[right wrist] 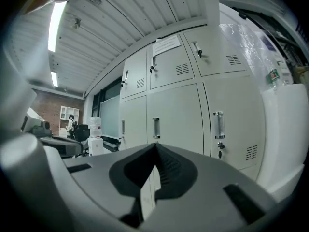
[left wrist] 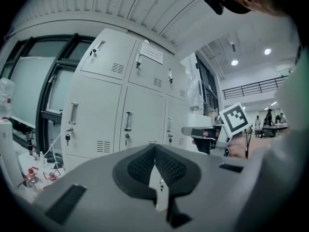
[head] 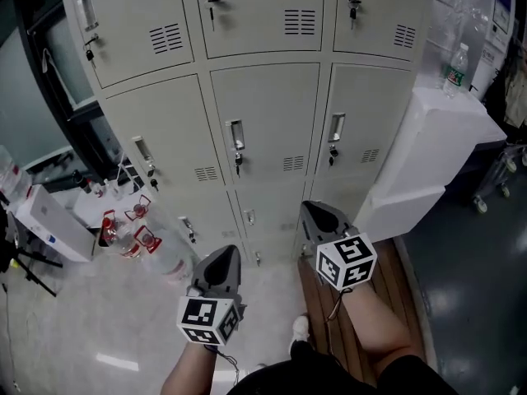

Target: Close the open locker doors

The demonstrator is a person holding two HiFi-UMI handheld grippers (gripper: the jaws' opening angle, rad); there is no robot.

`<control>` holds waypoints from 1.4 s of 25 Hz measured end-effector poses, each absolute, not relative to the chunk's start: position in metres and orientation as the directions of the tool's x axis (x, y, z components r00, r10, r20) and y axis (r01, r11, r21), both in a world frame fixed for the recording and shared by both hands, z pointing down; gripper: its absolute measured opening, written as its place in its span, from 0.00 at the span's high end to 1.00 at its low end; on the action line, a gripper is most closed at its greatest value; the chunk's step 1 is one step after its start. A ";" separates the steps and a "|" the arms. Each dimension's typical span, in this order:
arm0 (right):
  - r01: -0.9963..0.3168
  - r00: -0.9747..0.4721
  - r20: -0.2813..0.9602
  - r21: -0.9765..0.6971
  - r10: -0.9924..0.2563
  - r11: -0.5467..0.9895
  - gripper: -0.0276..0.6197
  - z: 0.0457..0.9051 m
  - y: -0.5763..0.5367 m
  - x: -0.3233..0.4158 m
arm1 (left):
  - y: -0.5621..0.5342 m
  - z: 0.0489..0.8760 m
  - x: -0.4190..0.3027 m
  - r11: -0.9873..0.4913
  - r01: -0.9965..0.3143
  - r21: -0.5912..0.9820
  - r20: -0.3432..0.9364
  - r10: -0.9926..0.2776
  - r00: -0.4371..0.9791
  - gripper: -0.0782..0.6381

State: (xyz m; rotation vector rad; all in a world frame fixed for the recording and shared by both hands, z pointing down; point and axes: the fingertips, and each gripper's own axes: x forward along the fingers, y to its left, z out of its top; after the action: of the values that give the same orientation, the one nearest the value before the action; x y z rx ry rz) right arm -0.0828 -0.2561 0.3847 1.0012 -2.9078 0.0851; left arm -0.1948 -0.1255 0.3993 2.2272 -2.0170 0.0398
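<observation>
Currently: locker doors flush, both tongs shut and empty

You face the locker bank (head: 263,23) head-on. It stands upright, three columns wide, directly ahead of both tongs. Each door (head: 272,109) in view is taller than it is wide, with its long axis vertical and its face turned toward you, and it lies flush in its frame. Each handle (head: 236,137) runs vertically near its door's left edge, with a key (head: 238,164) hanging below it.

Your left tongs (head: 224,257) are pressed together with nothing between them. They point at the lower lockers and touch no door. Your right tongs (head: 317,214) are likewise together and empty, level with the left tongs and closer to the bank.

A white cabinet (head: 428,155) stands against the bank's right side, with a bottle (head: 455,71) on top.
</observation>
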 end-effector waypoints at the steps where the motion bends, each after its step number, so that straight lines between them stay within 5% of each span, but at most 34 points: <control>1: -0.619 -0.784 0.078 -0.030 -0.615 0.785 0.95 0.383 -0.241 -0.083 | -0.113 0.399 -0.199 -0.087 -0.992 0.087 0.114 -0.989 0.097 0.88; 15: -0.656 -0.753 0.078 -0.005 -0.653 0.755 0.95 0.379 -0.088 -0.065 | 0.007 0.400 -0.204 -0.074 -0.997 0.033 0.123 -0.989 0.077 0.88; 35: -0.640 -0.766 0.101 -0.023 -0.635 0.768 0.96 0.378 -0.028 0.005 | 0.056 0.386 -0.138 -0.051 -0.996 0.075 0.100 -0.993 0.059 0.88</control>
State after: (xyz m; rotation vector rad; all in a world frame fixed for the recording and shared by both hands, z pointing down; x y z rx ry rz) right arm 0.0053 -0.0280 0.3775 1.0376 -2.8715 0.0855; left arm -0.1385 0.0558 0.3862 2.1920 -2.0741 0.0322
